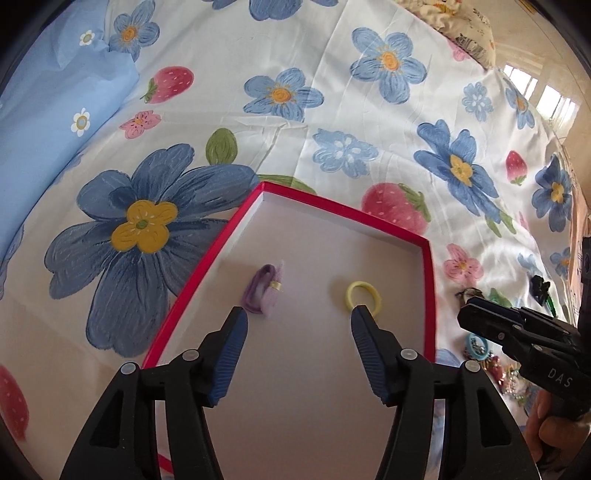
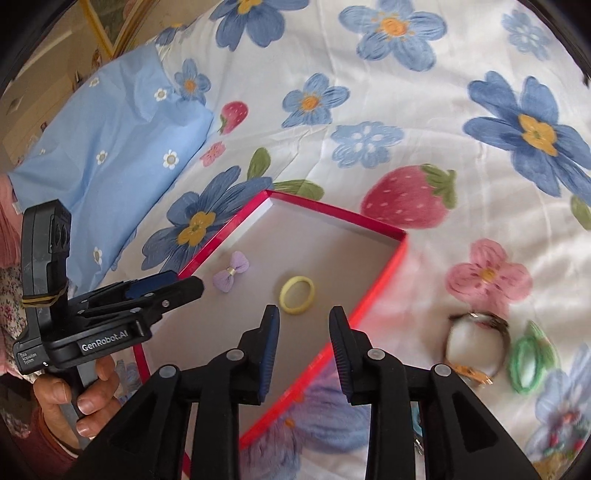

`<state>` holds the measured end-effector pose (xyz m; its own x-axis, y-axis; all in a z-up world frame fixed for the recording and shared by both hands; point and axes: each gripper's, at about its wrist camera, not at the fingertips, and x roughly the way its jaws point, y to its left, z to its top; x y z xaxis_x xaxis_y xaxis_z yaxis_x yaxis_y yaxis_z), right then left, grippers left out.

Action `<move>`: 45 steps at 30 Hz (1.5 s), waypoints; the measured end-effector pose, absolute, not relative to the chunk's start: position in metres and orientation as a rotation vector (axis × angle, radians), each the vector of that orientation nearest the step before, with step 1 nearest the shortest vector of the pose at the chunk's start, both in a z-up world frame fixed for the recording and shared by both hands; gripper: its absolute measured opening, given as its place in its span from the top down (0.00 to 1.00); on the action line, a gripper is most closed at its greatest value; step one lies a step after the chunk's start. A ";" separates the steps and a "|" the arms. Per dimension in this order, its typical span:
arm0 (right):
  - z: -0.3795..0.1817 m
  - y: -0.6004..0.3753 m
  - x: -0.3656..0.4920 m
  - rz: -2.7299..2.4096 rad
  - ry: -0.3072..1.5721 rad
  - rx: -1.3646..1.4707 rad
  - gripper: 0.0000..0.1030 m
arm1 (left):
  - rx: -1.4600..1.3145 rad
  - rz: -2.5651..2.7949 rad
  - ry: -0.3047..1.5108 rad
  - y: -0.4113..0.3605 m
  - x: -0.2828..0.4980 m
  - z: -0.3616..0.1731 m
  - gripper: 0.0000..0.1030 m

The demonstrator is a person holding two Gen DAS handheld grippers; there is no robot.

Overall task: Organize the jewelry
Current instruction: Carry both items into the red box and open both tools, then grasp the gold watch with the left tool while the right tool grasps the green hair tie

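Observation:
A shallow red-rimmed box [image 1: 207,254] [image 2: 384,288] with a white floor lies on the floral bedsheet. Inside it are a purple bow clip [image 1: 262,290] [image 2: 231,277] and a yellow hair tie [image 1: 364,295] [image 2: 297,290]. My left gripper [image 1: 299,317] is open and empty, hovering over the box, and shows from the side in the right wrist view [image 2: 184,286]. My right gripper [image 2: 304,314] is open and empty above the box's right rim; it also shows in the left wrist view [image 1: 467,312]. A dark bracelet [image 2: 478,345] and a green hair tie [image 2: 524,363] lie right of the box.
A blue pillow [image 1: 55,122] [image 2: 110,147] lies at the left. More small trinkets [image 1: 498,365] and a black clip [image 1: 539,288] lie right of the box. A purple furry item [image 2: 332,410] sits below the box's right rim. A patterned pillow [image 1: 465,26] is at the far edge.

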<state>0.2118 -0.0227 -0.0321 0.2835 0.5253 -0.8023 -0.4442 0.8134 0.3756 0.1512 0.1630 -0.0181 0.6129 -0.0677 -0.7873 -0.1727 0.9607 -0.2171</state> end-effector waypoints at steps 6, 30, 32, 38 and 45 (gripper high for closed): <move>-0.021 -0.063 0.196 0.593 1.104 0.134 0.69 | -0.262 0.014 0.900 0.142 0.137 -0.003 0.43; -0.008 -0.186 0.141 0.363 1.048 0.187 0.57 | -0.167 -0.123 0.933 0.061 0.132 0.012 0.36; -0.008 -0.191 0.141 0.351 1.044 0.193 0.57 | -0.152 -0.126 0.934 0.056 0.136 0.012 0.36; -0.011 -0.198 0.146 0.347 1.041 0.210 0.57 | -0.119 -0.148 0.945 0.040 0.149 0.009 0.36; -0.019 -0.201 0.160 0.355 1.045 0.232 0.57 | -0.078 -0.178 0.968 0.022 0.176 0.000 0.37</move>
<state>0.1599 -0.2011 -0.0192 0.4529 0.3931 -0.8002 -0.1758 0.9193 0.3521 0.1756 0.0224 0.0002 0.5537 -0.1850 -0.8119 0.1158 0.9826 -0.1450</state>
